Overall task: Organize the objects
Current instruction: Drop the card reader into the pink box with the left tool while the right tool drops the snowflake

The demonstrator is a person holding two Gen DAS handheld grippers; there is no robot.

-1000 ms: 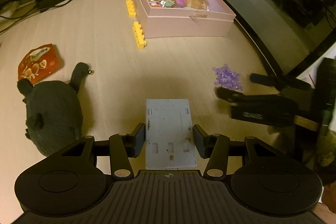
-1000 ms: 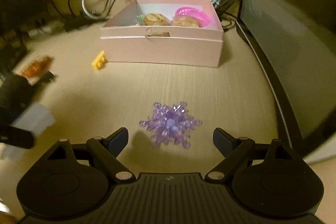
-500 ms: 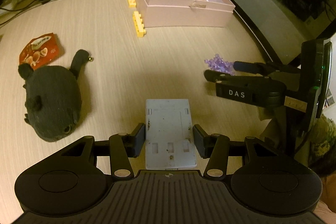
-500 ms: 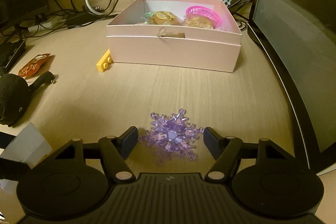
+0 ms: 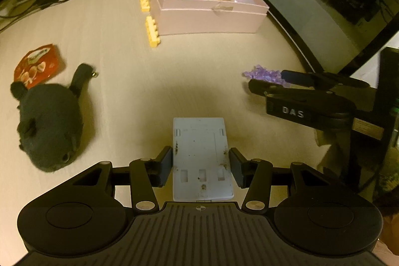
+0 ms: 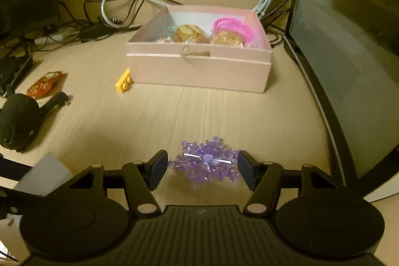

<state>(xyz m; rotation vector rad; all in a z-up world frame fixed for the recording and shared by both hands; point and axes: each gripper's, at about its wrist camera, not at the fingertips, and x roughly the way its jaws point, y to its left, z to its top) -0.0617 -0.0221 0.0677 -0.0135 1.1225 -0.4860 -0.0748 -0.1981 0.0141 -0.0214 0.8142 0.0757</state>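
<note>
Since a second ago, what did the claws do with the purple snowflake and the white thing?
The right claw came around the purple crystal snowflake: its jaws were wide apart behind it and are closing now, with the snowflake between them and their pads at its tips. The left claw kept its grip on the white plastic plate. The pink cardboard box, yellow toy bricks and dark plush mouse stayed put.

Both my tools are matte black. The left gripper [image 5: 200, 167] has a ribbed housing, two round domed caps, silver pivot screws and dark blue-grey pads on its fingers [image 5: 165, 165]. My right gripper [image 6: 202, 170] looks identical; its side reads "DAS" in white.
</note>
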